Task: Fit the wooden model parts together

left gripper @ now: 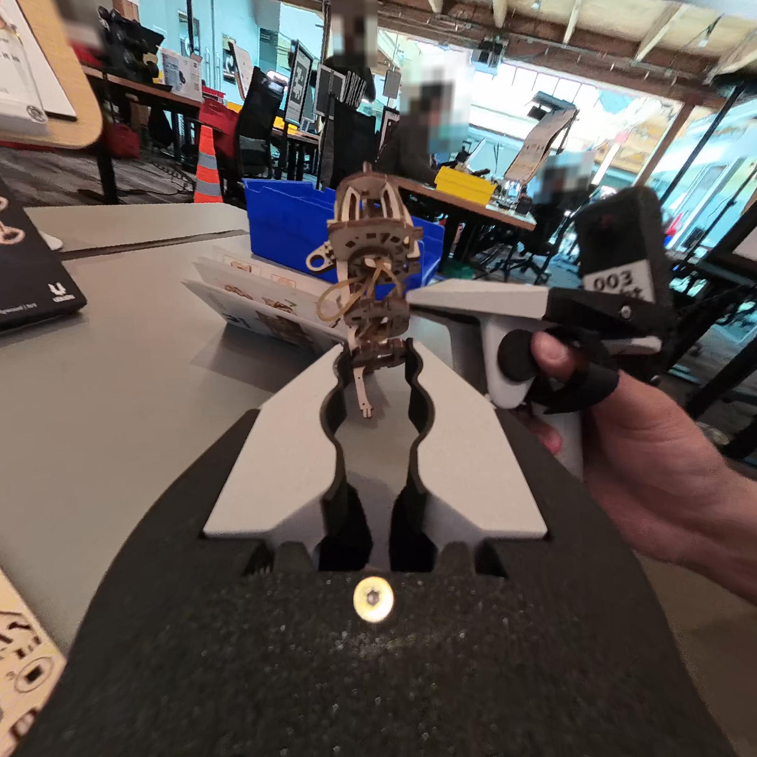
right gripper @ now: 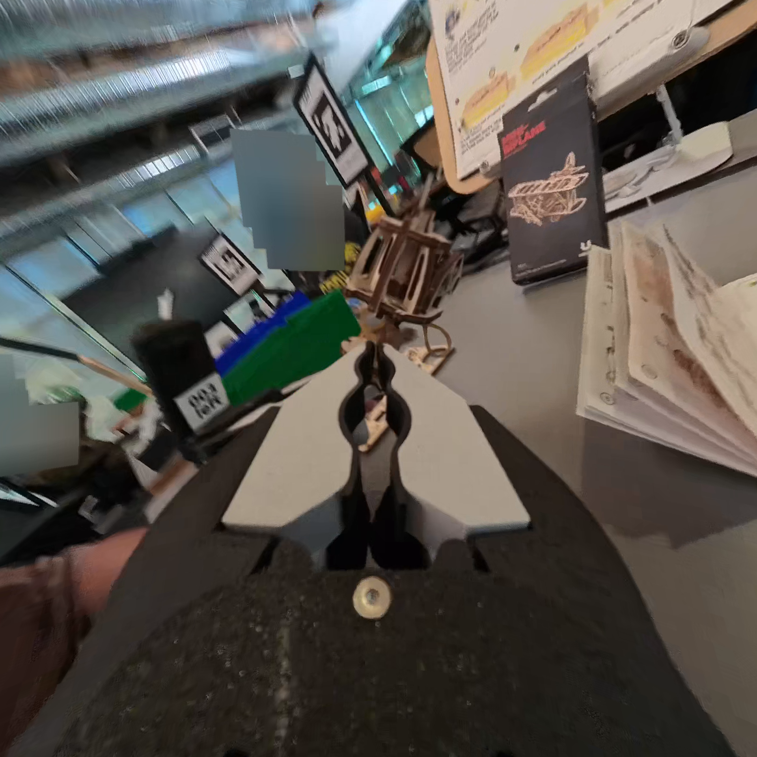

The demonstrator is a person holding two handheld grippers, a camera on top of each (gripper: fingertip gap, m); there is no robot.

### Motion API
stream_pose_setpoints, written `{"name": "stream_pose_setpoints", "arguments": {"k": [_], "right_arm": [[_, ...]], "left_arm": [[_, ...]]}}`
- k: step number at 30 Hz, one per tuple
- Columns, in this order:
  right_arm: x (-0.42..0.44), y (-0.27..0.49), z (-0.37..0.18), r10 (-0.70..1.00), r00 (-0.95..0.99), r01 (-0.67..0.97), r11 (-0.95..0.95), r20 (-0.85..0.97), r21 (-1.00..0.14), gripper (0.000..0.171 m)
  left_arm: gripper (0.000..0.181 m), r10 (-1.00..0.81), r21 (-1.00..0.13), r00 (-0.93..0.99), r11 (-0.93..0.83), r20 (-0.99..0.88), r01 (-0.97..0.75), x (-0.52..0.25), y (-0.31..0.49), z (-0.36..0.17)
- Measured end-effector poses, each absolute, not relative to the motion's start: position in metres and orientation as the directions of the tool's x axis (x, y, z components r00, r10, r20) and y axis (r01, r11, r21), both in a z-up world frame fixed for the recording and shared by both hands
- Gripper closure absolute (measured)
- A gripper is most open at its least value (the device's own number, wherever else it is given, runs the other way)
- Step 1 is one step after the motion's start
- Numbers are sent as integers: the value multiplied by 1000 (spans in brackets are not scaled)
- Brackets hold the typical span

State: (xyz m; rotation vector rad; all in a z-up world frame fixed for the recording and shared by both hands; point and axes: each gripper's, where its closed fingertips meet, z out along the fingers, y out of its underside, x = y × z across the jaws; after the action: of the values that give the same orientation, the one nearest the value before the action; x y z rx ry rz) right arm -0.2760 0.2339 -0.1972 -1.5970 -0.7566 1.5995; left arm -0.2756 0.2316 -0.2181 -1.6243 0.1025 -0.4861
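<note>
My left gripper [left gripper: 377, 352] is shut on the bottom end of a wooden model [left gripper: 368, 254], a stack of laser-cut discs with a cage-like top, and holds it upright above the grey table [left gripper: 123, 389]. A rubber band [left gripper: 348, 299] hangs loose around its middle, and a thin wooden strip [left gripper: 362, 389] hangs down between my left fingers. My right gripper [left gripper: 409, 299] reaches in from the right and meets the model's middle. In the right wrist view, my right gripper [right gripper: 375, 352] is shut on a thin part of the model [right gripper: 397, 266].
A blue bin [left gripper: 286, 229] stands behind the model. An open instruction booklet [left gripper: 262, 303] lies on the table and also shows in the right wrist view [right gripper: 676, 348]. A black kit box [right gripper: 553, 184] stands at the back. A sheet of wooden parts [left gripper: 20, 663] lies at the near left. My two grippers' fingertips are within a few centimetres of each other.
</note>
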Motion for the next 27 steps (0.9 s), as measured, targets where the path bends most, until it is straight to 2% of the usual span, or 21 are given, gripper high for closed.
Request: {"name": "stream_pose_setpoints", "arguments": {"k": [5, 11, 15, 19, 23, 27], "right_arm": [[-279, 228, -192, 875, 61, -79, -475, -480, -876, 171], [-271, 226, -182, 874, 3, -111, -483, -487, -868, 159], [-262, 223, -176, 893, 15, -116, -445, -449, -888, 152], [-264, 203, -185, 898, 59, -10, -436, -436, -900, 149], [-268, 201, -184, 872, 146, -17, -470, -467, -883, 148], [-271, 199, -185, 804, 132, -24, -583, -580, -812, 147]], "left_arm": [[158, -344, -993, 932, -77, 114, 93, -266, 230, -217], [158, -337, -989, 930, -63, 149, 136, -272, 229, -212], [158, -311, -995, 945, -38, 96, 89, -273, 228, -209], [158, -184, -996, 979, -2, -86, -88, -282, 229, -209], [158, -76, -953, 950, 45, -304, -301, -280, 226, -203], [158, 45, -888, 889, 50, -456, -458, -285, 224, -199]]}}
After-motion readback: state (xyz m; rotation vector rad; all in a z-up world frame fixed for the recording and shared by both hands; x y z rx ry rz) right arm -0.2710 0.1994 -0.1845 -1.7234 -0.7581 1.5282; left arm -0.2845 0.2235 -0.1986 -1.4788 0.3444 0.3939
